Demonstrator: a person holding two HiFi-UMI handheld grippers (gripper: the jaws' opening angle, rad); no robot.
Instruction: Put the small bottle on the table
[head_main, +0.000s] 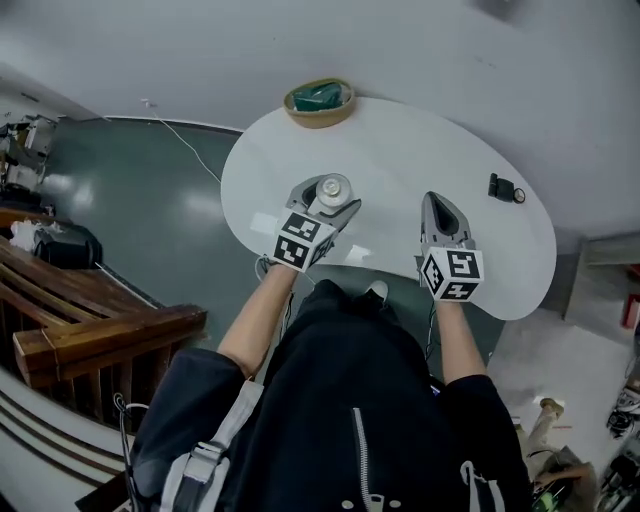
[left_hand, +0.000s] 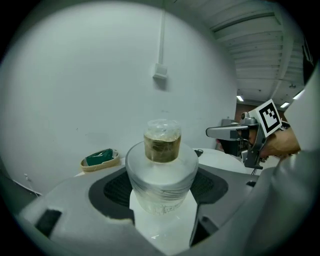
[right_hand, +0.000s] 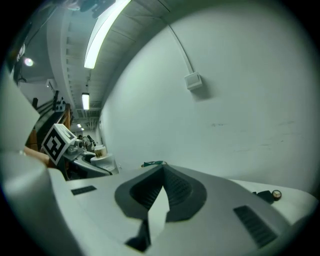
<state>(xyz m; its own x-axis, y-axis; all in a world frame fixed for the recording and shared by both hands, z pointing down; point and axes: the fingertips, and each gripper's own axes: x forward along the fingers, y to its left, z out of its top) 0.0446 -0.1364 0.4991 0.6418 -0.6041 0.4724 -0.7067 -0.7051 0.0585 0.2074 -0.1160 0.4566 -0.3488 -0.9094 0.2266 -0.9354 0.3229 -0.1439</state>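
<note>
Clear small bottle (left_hand: 161, 172) in left gripper (head_main: 328, 200), green packet (head_main: 318, 96) in bowl (head_main: 320, 118)

No words, brands or numbers legible anywhere. Only black-and-white square code patterns on the cubes of the left gripper (head_main: 331, 203) and right gripper (head_main: 443, 214), at seven and five o'clock of the table (head_main: 400, 150). Faint print low on the small bottle (left_hand: 161, 175), unreadable.
</note>
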